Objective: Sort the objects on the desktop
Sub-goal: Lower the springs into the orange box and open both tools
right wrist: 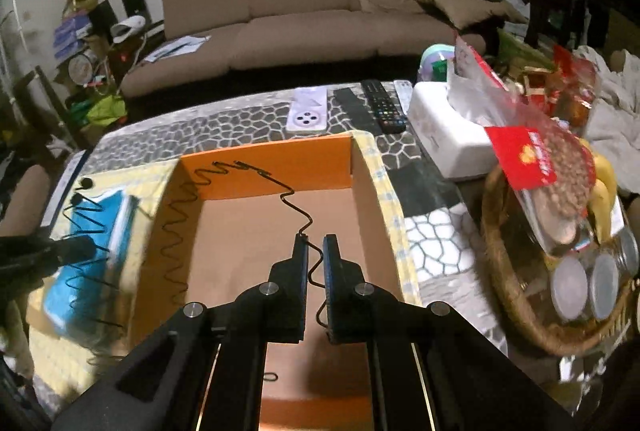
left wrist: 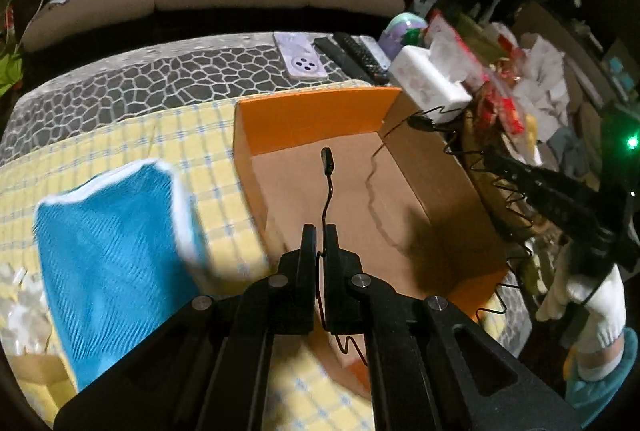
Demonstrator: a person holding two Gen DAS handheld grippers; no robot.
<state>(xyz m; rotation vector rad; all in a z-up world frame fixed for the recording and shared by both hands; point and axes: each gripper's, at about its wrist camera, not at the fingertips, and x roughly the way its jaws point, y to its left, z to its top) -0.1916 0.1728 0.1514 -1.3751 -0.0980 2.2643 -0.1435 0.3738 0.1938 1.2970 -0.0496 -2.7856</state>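
While my left claw (left wrist: 320, 231) and right claw (right wrist: 315, 243) each pinch the thin, springy cable (right wrist: 296, 203) over the box (right wrist: 272, 155), its kinked middle sags at ten o'clock; light, floppy, slippery.

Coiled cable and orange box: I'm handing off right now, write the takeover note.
Left gripper: shut on the coiled cable near its plug end, above the orange box.
Right gripper: the cable runs between its fingers; whether it is pinched is unclear.
The cable spans both grippers over the open box and is not laid inside yet.
Left: lower it in and release. Blue cloth lies on the yellow checked mat beside the box.
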